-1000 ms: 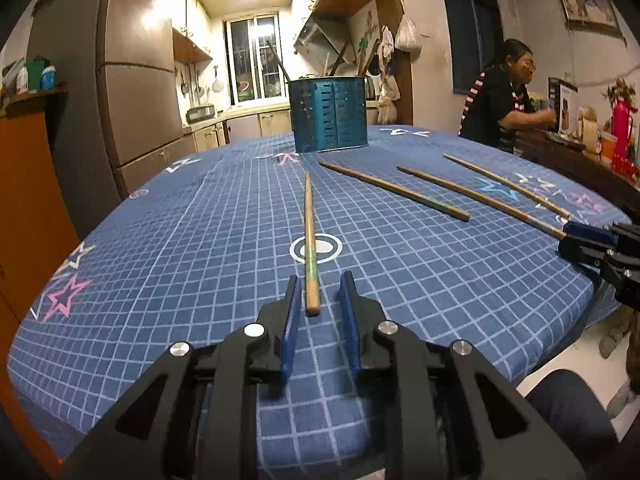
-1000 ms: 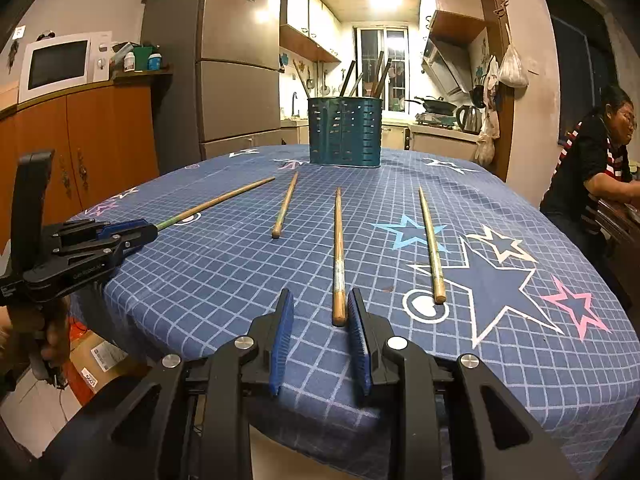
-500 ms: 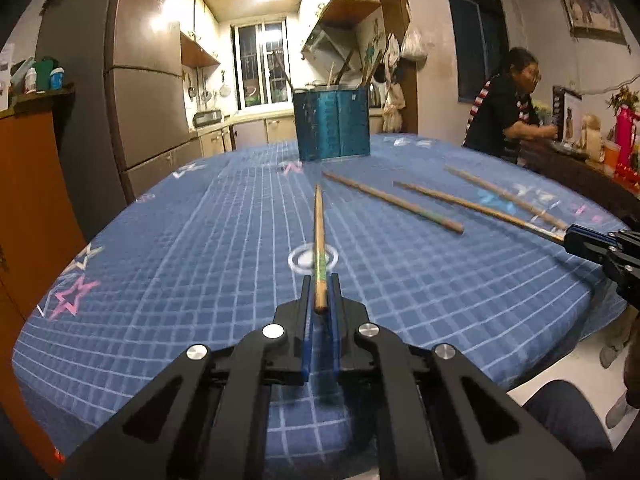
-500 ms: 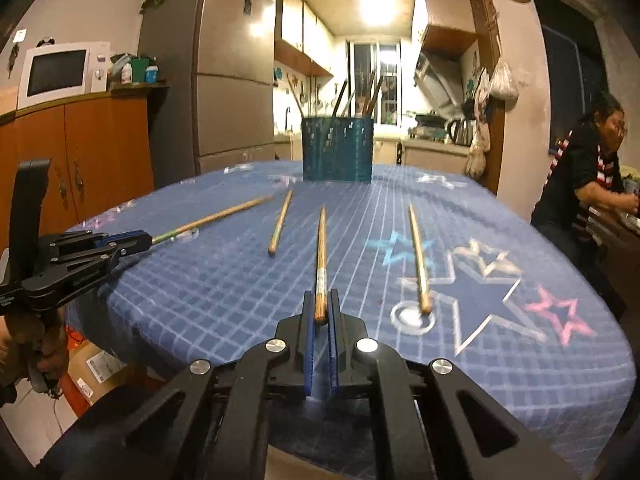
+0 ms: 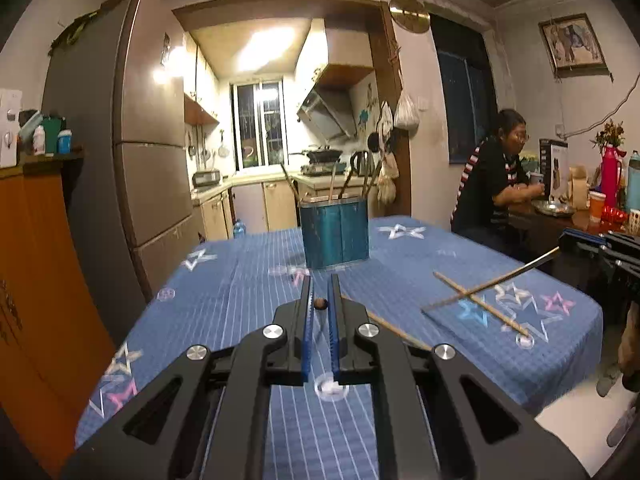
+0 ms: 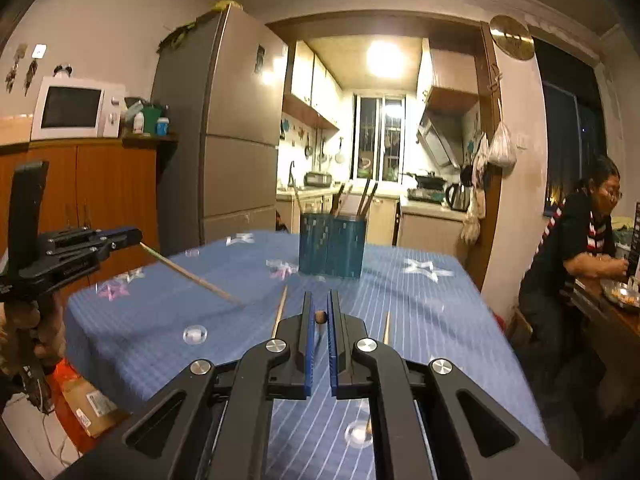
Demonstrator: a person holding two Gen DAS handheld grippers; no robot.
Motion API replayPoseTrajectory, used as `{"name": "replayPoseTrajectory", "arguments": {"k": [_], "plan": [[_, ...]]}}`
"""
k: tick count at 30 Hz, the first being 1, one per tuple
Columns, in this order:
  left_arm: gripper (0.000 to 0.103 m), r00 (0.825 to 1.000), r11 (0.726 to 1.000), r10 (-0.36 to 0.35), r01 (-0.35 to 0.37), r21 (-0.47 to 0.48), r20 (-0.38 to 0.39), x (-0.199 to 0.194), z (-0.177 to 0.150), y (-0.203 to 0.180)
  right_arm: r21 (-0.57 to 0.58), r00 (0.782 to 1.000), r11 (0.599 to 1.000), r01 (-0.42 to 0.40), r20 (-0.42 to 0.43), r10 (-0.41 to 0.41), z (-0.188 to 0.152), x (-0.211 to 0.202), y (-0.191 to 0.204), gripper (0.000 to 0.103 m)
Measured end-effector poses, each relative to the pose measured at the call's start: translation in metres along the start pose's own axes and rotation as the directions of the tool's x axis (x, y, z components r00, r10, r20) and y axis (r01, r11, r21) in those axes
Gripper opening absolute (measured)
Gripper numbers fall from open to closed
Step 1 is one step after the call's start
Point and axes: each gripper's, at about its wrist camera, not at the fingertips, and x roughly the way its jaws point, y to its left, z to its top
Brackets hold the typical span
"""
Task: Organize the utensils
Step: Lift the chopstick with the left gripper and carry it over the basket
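Left wrist view: the left gripper (image 5: pixel 320 292) is clamped on a thin round wooden chopstick (image 5: pixel 320 303), seen end-on as a small brown disc between the blue pads; its long axis runs straight away from the camera toward the square teal utensil holder (image 5: pixel 334 236) standing at the far side of the blue grid-patterned tablecloth with stars (image 5: pixel 240 292). At the right edge the right gripper (image 5: pixel 584 240) carries a second wooden chopstick (image 5: pixel 492 282), which slopes down and leftward over the cloth, clear of it along most of its length; whether its tip touches cannot be told. That stick crosses in front of a third, pale chopstick lying flat on the cloth (image 5: pixel 480 304). A fourth wooden stick (image 5: pixel 388 326) lies flat just right of the left gripper's fingers. Right wrist view: the right gripper (image 6: pixel 319 298) is closed on its chopstick (image 6: pixel 320 316), again end-on and aimed at the teal holder (image 6: pixel 332 246). At the left, a hand (image 6: pixel 44 328) holds the left gripper (image 6: pixel 132 236), whose chopstick (image 6: pixel 192 276) slants down and rightward toward the cloth (image 6: pixel 140 320). Two further sticks lie on the cloth beside the fingers, one left (image 6: pixel 279 312), one right (image 6: pixel 386 328).
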Motion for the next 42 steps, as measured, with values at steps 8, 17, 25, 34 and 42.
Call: {"name": "replayPoseTrajectory", "arguments": {"k": [8,17,25,34,42], "plan": [[0.005,1.000,1.000,-0.009,0.009,-0.011,0.001,0.045,0.052,0.014,0.044,0.997,0.997,-0.070,-0.040,0.072,0.051,0.044,-0.029,0.007],[0.005,0.998,0.997,-0.043,0.039,-0.071,-0.046,0.098,0.091,0.031,0.061,0.986,0.991,-0.118,-0.107,0.124,0.091,0.102,-0.046,0.007],[0.005,0.995,0.996,-0.065,0.061,-0.065,-0.071,0.137,0.110,0.026,0.077,0.981,0.987,-0.141,-0.123,0.150,0.136,0.144,-0.063,0.007],[0.005,0.998,0.997,-0.057,0.055,-0.048,-0.038,0.166,0.161,0.024,0.087,0.984,0.987,-0.136,-0.104,0.144,0.196,0.188,-0.084,0.007],[0.005,0.999,0.996,-0.050,0.052,-0.071,0.021,0.192,0.223,0.026,0.083,0.991,0.989,-0.121,-0.051,0.125,0.269,0.231,-0.093,0.007]]}}
